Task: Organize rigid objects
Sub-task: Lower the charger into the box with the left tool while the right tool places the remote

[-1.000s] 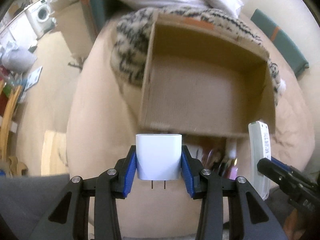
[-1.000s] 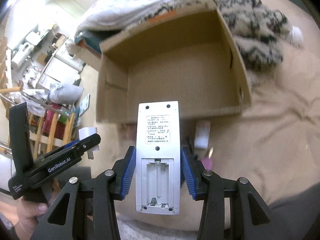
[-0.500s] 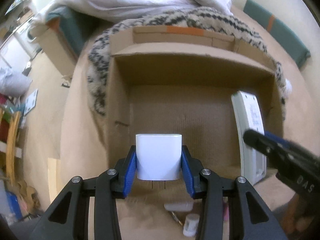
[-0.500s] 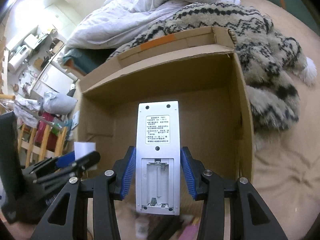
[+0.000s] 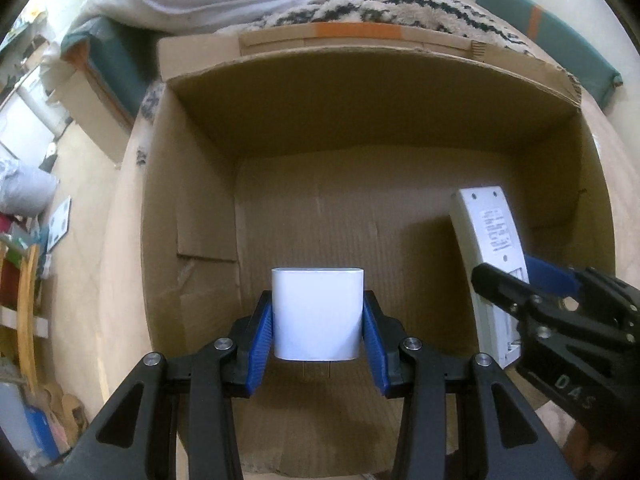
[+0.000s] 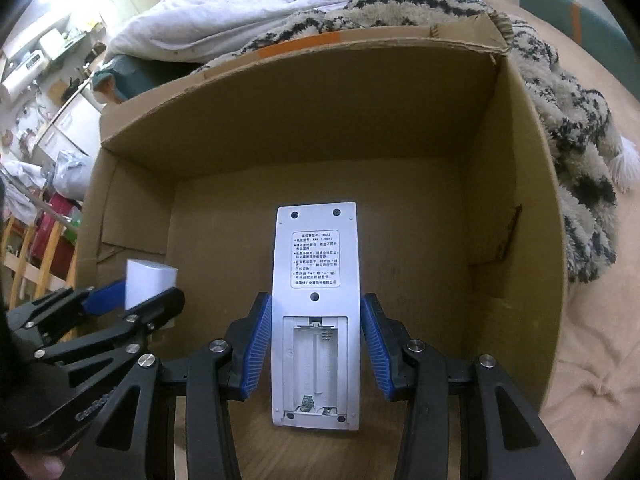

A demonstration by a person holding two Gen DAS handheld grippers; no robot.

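Both grippers hang inside the open cardboard box, which sits on a beige bed cover beside a patterned fleece blanket. Left gripper clamps a white charger; right gripper clamps a white remote, battery bay open, above the box floor.

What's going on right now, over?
Left gripper holding white plug charger. Right gripper holding remote. Both over cardboard box. Nothing blocking.

A rumpled white duvet and patterned fuzzy blanket lie on the beige bed
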